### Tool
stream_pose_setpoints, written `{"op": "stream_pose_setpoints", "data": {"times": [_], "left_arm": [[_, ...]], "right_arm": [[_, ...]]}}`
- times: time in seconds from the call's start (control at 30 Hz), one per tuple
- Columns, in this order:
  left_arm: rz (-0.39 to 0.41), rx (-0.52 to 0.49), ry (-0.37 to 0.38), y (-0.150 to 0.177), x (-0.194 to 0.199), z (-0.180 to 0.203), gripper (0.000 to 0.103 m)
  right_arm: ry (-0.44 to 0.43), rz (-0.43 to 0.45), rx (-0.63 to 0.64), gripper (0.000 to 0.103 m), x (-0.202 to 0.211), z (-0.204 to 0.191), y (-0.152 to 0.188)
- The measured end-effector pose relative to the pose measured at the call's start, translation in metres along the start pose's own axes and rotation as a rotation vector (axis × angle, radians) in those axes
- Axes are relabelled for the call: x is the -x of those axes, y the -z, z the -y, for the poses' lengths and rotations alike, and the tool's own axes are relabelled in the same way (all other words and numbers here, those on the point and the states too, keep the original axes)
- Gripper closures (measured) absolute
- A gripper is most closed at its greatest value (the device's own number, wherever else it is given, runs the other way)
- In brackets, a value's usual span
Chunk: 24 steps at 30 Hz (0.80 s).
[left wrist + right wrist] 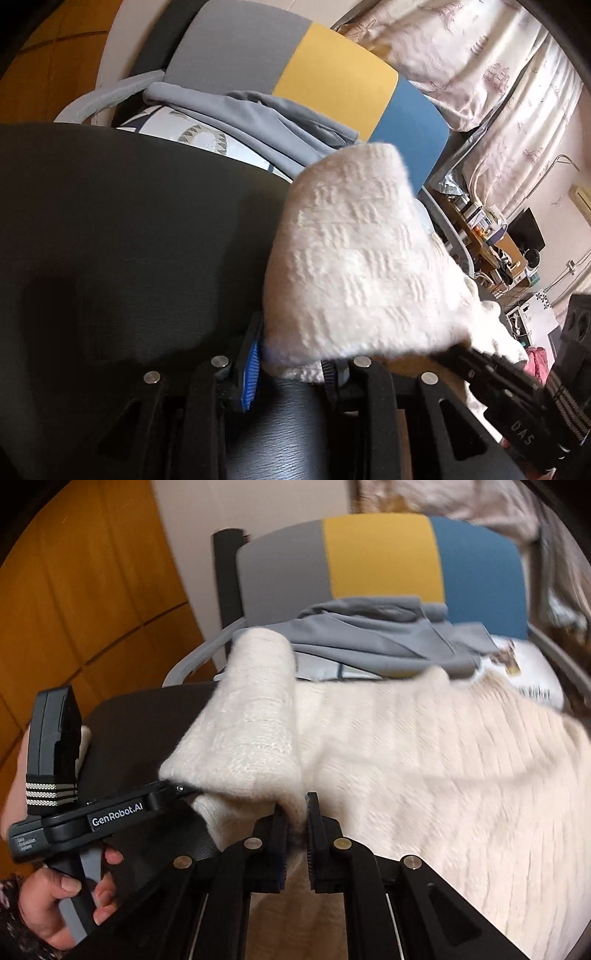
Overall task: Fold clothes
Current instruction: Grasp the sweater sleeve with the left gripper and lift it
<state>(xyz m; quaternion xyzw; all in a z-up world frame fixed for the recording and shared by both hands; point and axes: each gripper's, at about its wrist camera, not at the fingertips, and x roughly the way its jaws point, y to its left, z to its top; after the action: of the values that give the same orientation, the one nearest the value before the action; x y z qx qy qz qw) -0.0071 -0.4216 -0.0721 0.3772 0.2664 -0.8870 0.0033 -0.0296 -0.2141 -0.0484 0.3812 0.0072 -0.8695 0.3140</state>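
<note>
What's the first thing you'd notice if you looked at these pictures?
The fluffy white knitted sweater, lying across a dark surface with both grippers pinching its near edge: the left gripper and the right gripper. Behind it stands a chair striped grey, yellow and blue, with grey clothes heaped on its seat.

Right claw [297,830] pinching cream sweater [424,757]; left claw [184,790] gripping its fold

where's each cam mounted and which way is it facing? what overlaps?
Left wrist: on the left gripper, facing forward over the dark seat at the white sweater it pinches; the right gripper shows.
Right wrist: on the right gripper, also shut on the sweater; the left gripper and the person's hand show.
Shared: sweater, grey garment, tricolour chair back.
</note>
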Motion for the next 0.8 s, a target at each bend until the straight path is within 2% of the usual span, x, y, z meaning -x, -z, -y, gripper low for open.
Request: {"op": "stream_pose_setpoints", "data": {"times": [0.2, 0.27, 0.3, 0.37, 0.47, 0.6, 0.73, 0.8], "left_arm": [[-0.016, 0.018, -0.01, 0.002, -0.013, 0.019, 0.074], [0.0, -0.034, -0.099, -0.001, -0.011, 0.029, 0.082], [0.01, -0.064, -0.151, -0.004, -0.009, 0.034, 0.094], [0.055, -0.103, -0.231, -0.012, 0.004, 0.039, 0.096], [0.133, -0.148, -0.271, -0.033, 0.039, 0.05, 0.097], [0.183, -0.369, -0.431, -0.041, 0.068, 0.088, 0.097], [0.242, -0.607, -0.637, -0.043, 0.091, 0.124, 0.097], [0.241, -0.75, -0.741, -0.035, 0.092, 0.141, 0.097]], "right_arm": [[-0.028, 0.005, -0.065, 0.095, 0.005, 0.016, 0.005], [-0.035, 0.003, -0.084, 0.095, 0.008, 0.019, 0.007], [-0.038, 0.003, -0.094, 0.095, 0.01, 0.02, 0.008], [-0.048, 0.009, -0.114, 0.095, 0.014, 0.023, 0.007], [-0.071, 0.032, -0.115, 0.095, 0.024, 0.022, 0.001], [-0.105, 0.049, -0.109, 0.095, 0.032, 0.013, -0.004], [-0.131, 0.05, -0.106, 0.095, 0.034, 0.006, -0.006], [-0.127, 0.041, -0.105, 0.095, 0.032, 0.004, -0.003]]}}
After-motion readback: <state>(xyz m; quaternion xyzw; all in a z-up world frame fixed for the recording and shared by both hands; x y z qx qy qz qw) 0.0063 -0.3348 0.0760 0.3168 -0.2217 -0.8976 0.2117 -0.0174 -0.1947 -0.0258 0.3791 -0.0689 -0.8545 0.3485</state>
